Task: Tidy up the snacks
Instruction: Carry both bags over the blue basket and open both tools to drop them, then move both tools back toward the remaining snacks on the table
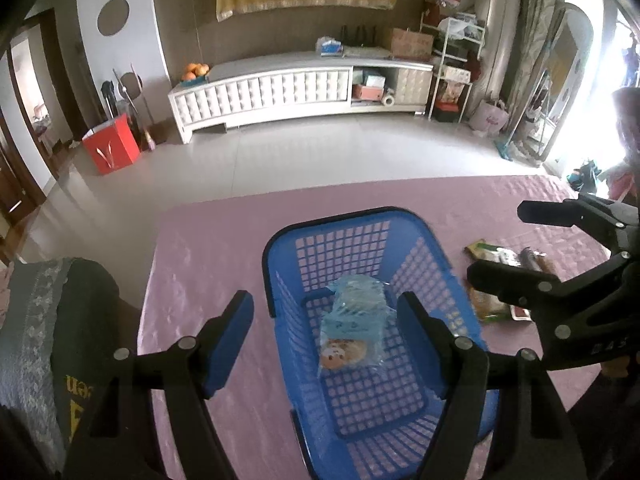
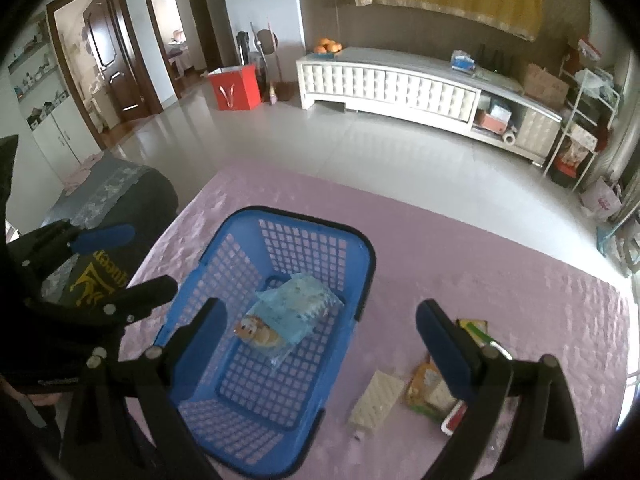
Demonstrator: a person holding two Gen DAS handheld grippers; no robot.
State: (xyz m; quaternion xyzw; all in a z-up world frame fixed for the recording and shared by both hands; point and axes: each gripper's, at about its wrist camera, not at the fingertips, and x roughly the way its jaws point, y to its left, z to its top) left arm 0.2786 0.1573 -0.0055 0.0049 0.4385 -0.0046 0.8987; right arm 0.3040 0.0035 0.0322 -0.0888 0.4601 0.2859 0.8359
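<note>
on the pink-covered bench (image 1: 200, 248), a blue basket (image 1: 280, 248) holds one clear-wrapped snack (image 1: 352, 324), more snacks (image 2: 424, 392) lie beside it, and the left claw (image 1: 326, 332) and right claw (image 2: 324, 344) hover wide apart, both empty.

Snack bag (image 2: 290, 318) in basket (image 2: 360, 280) on table (image 2: 500, 280), loose snacks (image 2: 430, 394) right of basket

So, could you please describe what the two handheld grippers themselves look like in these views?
Both look alike. The left gripper has black angular arms joined by round silver pivot pins, ending in flat fingers faced with blue pads. The right gripper has the same black linkage, silver pins and blue-padded fingers. Faint pale lettering marks the right gripper's body in the left wrist view. No cables show.
</note>
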